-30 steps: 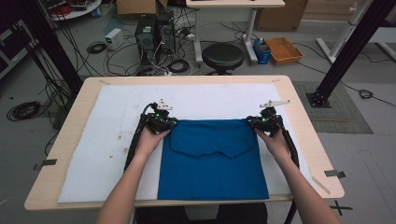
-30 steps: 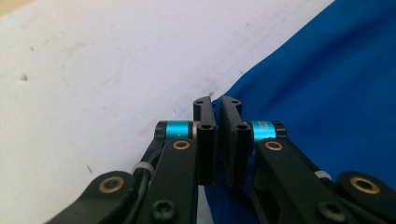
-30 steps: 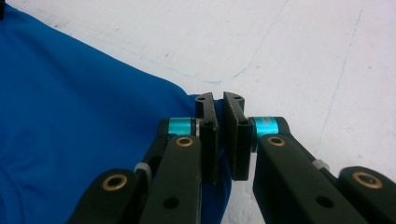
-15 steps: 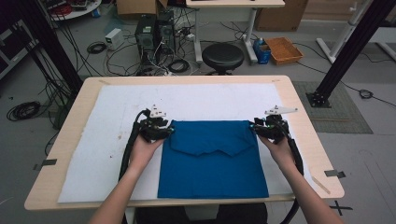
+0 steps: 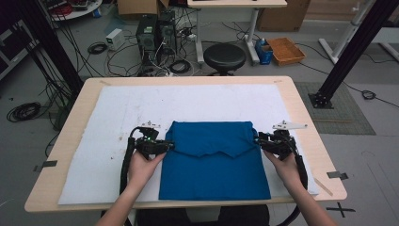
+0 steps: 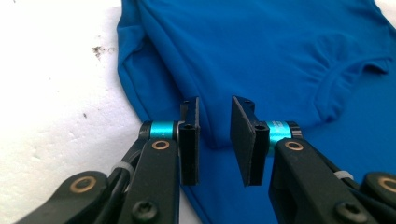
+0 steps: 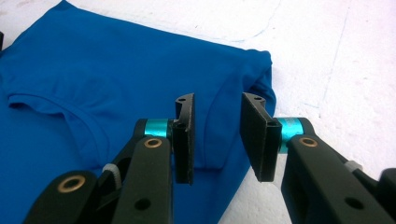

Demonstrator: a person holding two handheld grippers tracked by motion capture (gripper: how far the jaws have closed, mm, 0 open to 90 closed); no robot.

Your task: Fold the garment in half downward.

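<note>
Blue shirt (image 5: 214, 162), one, folded on my white mat (image 5: 113, 122); two grippers, left gripper (image 5: 157, 146) and right gripper (image 5: 268, 142), flank it, jaws parted, gripping nothing; left's just narrowed.

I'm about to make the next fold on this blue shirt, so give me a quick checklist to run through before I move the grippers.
1. Left gripper free of cloth: ok. Its jaws have just been closing but stand apart, pads not pressing the blue shirt.
2. Right gripper free of cloth: ok. Jaws apart, with the shirt's folded edge beyond them.
3. Folded-over top flap lying flat: ok in the high view, its top edge straight.
4. Side edges tidy: not ok. Both gripper views show the fold corners bunched, with layers peeking out.
5. Shirt fully on the white mat: not ok; its bottom hem reaches the mat's front edge.
6. Grippers level with each other at the shirt's two sides: ok.
</note>
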